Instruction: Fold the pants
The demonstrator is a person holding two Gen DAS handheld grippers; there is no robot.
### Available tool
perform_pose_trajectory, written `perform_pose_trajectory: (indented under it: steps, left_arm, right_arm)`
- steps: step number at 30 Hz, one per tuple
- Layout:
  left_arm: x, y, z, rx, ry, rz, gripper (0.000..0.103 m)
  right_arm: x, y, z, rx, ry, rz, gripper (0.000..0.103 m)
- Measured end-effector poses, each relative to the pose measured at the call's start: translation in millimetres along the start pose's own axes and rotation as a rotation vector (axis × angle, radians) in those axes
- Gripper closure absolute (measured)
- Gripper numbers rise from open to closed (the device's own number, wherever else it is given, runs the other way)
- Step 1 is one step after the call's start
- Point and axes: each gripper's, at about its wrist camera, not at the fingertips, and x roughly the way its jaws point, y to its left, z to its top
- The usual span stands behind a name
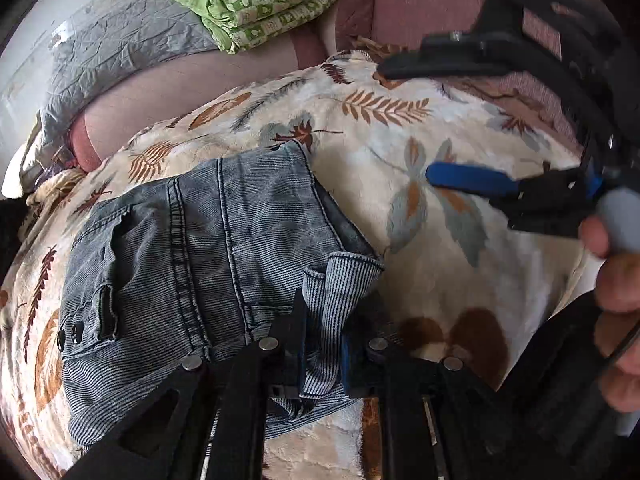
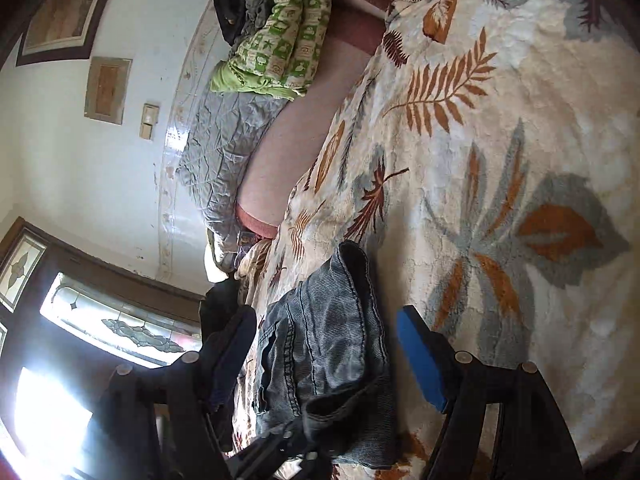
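Two black hand-held grippers, left and right, with blue finger pads and silver round pins.

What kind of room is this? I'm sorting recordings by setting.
Likely a bedroom in a home: a bed under a leaf-patterned blanket, folded green bedding and a grey quilt by the wall, and a stained-glass window.

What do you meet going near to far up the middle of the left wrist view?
left gripper shut on a denim fold → jeans → leaf-print blanket → pink sheet → green patterned quilt
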Motion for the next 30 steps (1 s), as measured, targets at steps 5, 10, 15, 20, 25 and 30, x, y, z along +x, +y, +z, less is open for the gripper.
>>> perform_pose_trajectory:
  steps: [5,10,15,20,25,30]
  left_arm:
    - [-39.4,14.7,9.6,-0.074,-0.023,-0.130,0.058]
    - [-110.3,80.0,-1.3,-0.267,-0.231,-0.091,0.032]
    - [-88.4,149.7,-23.2,-0.455,-0.130,0.044,0.029]
    - [-27.0,146.5,-49.0,-0.465,0.098,-0.012,0.029]
    - [-56.9,148.6,-57.0,-0.498,-0.017,-0.051,0.029]
    - [-67.8,159.7,-56.6,-0.521,-0.087,-0.034,0.028]
  right_arm:
    - [-7.5,-6.1,2.6,0.004,-0.027,0.008,0.027]
    - [-3.6,5.5,-1.4,-0.033,0.024,0.042,0.027]
    - [34.6,51.2,-5.8,-0.093,0.196,0.125,0.027]
    - [104.0,75.9,-18.2,-0.137,0.409,0.075,0.022]
    - [120.6,36.3,-31.3,-0.058,0.468,-0.104,0.029]
    - [128.5,120.9,-6.1,-0.253,0.435,-0.126,0.027]
